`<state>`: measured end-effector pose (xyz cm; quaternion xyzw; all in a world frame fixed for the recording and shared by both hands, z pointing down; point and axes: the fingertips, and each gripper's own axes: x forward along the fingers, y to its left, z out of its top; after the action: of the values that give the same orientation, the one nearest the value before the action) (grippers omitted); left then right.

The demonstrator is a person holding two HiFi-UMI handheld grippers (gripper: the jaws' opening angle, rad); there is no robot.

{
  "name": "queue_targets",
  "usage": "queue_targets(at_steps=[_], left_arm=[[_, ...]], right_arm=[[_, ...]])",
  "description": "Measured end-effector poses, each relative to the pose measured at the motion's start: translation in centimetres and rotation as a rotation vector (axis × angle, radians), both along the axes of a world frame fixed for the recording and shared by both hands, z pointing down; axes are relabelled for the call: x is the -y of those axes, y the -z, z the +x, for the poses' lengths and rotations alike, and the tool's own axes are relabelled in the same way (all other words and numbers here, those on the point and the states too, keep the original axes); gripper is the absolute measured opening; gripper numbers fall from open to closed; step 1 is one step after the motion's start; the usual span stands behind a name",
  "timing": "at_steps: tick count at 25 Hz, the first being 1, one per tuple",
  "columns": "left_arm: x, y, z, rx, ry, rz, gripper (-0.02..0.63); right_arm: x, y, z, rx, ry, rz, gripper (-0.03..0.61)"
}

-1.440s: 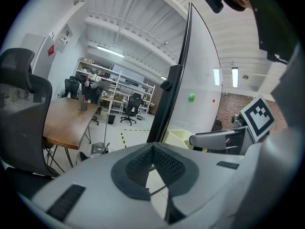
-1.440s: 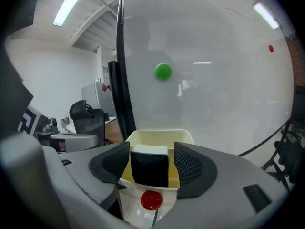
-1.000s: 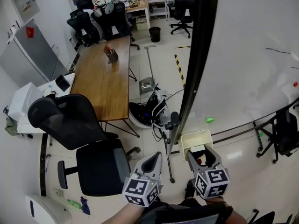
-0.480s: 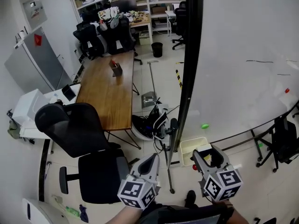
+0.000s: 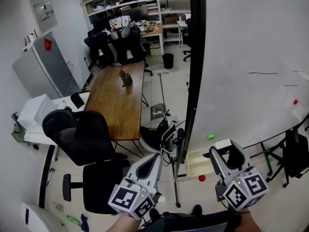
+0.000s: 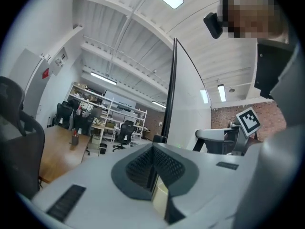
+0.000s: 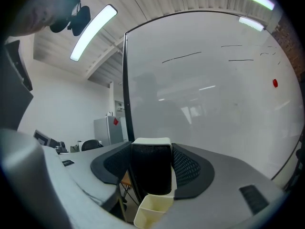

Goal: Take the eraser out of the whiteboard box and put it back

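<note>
Eraser lifted from box, apparently

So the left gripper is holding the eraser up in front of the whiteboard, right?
Not quite: it's the right gripper that holds the eraser up in front of the whiteboard. The right gripper view shows it clamped between those jaws. The left gripper is shut with nothing in it.
</note>
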<state>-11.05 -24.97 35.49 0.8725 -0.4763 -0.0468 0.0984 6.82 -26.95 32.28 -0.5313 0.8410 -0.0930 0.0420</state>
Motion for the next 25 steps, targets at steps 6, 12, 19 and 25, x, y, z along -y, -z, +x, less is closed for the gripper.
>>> queue_targets(at_steps=[6,12,19,25], left_arm=[[0.1,1.0,-0.1,0.013,0.015,0.026,0.025],[0.0,1.1,0.3,0.017,-0.015,0.025,0.023],[0.4,1.3,1.1,0.039,-0.021,0.041,0.023],[0.3,1.5,0.4,0.025,-0.003,0.04,0.023]], right_arm=[[0.2,1.1,0.2,0.003,0.017,0.03,0.284],[0.4,1.5,0.1,0.003,0.019,0.033,0.282],[0.8,1.3,0.6,0.002,0.024,0.029,0.282],[0.6,1.2,0.3,0.001,0.025,0.021,0.282]])
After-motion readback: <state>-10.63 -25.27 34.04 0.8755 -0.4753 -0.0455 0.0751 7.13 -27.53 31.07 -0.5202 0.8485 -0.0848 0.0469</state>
